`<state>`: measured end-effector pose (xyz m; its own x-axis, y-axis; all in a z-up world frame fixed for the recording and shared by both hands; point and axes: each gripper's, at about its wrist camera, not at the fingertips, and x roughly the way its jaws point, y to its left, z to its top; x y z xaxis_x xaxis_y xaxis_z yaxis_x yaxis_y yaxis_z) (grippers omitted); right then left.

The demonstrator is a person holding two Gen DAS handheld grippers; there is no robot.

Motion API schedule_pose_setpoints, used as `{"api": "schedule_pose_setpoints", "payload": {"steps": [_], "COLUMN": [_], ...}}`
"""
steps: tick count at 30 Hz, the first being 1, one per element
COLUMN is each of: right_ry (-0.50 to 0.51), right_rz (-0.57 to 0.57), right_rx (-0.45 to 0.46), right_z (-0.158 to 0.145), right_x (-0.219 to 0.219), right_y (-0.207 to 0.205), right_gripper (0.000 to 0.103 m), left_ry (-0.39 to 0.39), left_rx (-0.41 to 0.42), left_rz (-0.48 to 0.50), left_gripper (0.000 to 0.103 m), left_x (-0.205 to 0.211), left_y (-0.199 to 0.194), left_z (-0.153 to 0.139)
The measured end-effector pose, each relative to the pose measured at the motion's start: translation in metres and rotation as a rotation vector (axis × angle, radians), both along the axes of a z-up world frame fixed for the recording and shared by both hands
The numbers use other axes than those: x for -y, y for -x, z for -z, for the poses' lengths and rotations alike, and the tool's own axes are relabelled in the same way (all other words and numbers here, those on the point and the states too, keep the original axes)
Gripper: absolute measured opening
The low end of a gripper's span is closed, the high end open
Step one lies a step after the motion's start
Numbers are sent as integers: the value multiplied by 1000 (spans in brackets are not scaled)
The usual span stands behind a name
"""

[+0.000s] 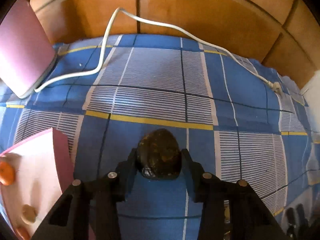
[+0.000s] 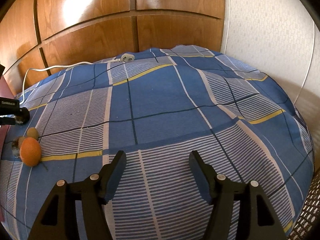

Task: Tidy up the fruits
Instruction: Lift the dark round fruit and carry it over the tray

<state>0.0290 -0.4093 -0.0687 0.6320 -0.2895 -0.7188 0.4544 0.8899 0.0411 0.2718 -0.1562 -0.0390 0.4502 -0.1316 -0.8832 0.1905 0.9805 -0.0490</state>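
My left gripper (image 1: 159,155) is shut on a dark, mottled brown-black fruit (image 1: 159,154), held just above the blue checked bedsheet (image 1: 160,80). To its left is a pink tray (image 1: 36,172) holding an orange (image 1: 7,173), a tan round fruit (image 1: 29,214) and another orange piece (image 1: 23,233) at the edge. My right gripper (image 2: 158,160) is open and empty over the sheet. In the right wrist view an orange (image 2: 30,154), a brownish kiwi-like fruit (image 2: 32,133) and a partly hidden dark fruit (image 2: 16,147) lie at the far left.
A white power cable (image 1: 104,46) runs across the far side of the bed to a plug (image 1: 277,87). A pink box (image 1: 22,54) stands at the far left. Wooden wardrobe doors (image 2: 90,30) stand behind the bed, a white wall (image 2: 270,30) to the right.
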Motion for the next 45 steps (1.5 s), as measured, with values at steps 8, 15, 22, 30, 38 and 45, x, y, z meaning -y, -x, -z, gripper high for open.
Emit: {"api": "schedule_pose_setpoints", "payload": {"steps": [8, 15, 22, 30, 38, 45], "right_ry": [5, 8, -16, -97, -255, -435], "right_rz": [-2, -8, -24, -124, -239, -351], "right_rx": [-3, -17, -51, -35, -39, -63], "right_z": [0, 0, -3, -17, -27, -35], "right_x": [-1, -2, 0, -17, -40, -67], "right_y": [-1, -3, -8, -26, -67, -109], "right_gripper": [67, 68, 68, 62, 46, 41], "left_ry": [59, 96, 118, 168, 189, 206], "left_rx": [43, 119, 161, 173, 194, 189], "left_rz": [49, 69, 79, 25, -45, -101], "left_gripper": [42, 42, 42, 42, 42, 42], "left_x": [-6, -24, -43, -79, -117, -144], "left_y": [41, 98, 146, 177, 197, 209], "left_z": [-20, -44, -52, -55, -57, -53]}}
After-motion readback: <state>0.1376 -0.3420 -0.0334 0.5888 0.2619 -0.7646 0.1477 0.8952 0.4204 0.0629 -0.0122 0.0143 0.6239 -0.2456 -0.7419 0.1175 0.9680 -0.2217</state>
